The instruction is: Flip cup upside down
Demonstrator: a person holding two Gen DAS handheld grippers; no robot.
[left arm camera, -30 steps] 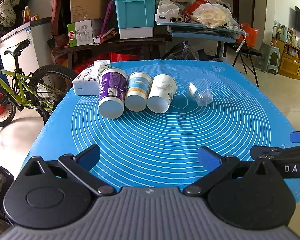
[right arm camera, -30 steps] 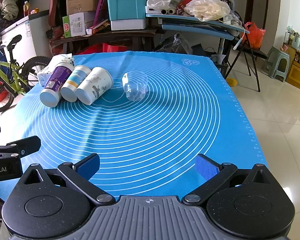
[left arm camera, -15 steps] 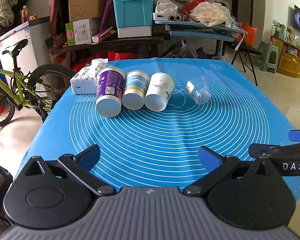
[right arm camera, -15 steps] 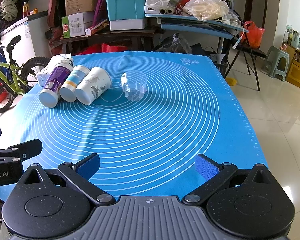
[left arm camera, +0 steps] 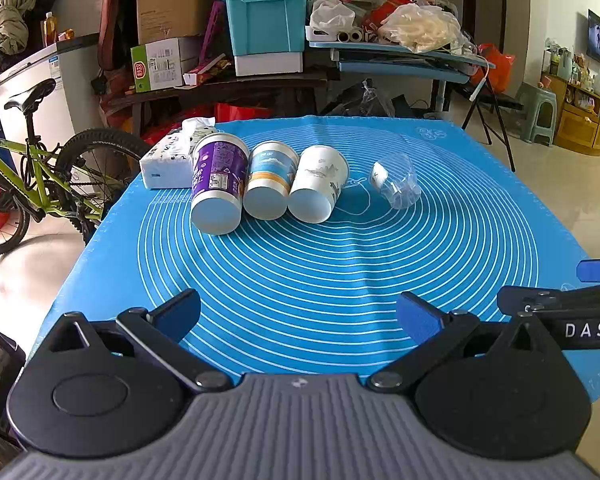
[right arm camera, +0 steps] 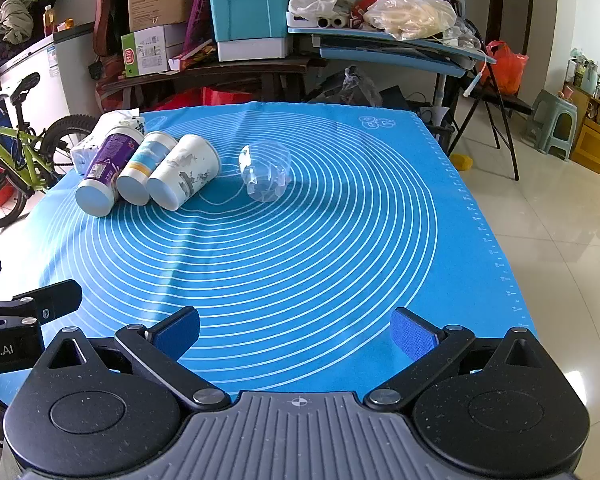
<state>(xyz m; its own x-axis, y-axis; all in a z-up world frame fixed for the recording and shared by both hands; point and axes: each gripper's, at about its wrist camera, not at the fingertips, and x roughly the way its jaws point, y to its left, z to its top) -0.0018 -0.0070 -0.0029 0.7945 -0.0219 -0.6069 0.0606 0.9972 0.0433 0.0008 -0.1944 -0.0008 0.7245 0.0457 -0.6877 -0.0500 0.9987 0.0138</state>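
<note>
Three paper cups lie on their sides in a row on the blue mat [left arm camera: 340, 288], bottoms toward me: a purple cup [left arm camera: 218, 184], a blue-and-white cup [left arm camera: 269, 180] and a white cup [left arm camera: 318, 184]. A clear plastic cup [left arm camera: 396, 185] lies on its side to their right. They show in the right wrist view too: purple [right arm camera: 104, 172], blue-and-white [right arm camera: 142, 170], white [right arm camera: 184, 172], clear [right arm camera: 266, 172]. My left gripper [left arm camera: 298, 314] and right gripper [right arm camera: 296, 334] are open and empty near the mat's front edge, far from the cups.
A white tissue pack [left arm camera: 168, 158] lies behind the purple cup. A green bicycle [left arm camera: 24, 184] stands left of the table. Cluttered tables with a teal bin [left arm camera: 266, 20] stand behind. The tiled floor [right arm camera: 540, 220] lies to the right.
Both grippers have crept slightly; the view shifts a little, and the cups have not moved.
</note>
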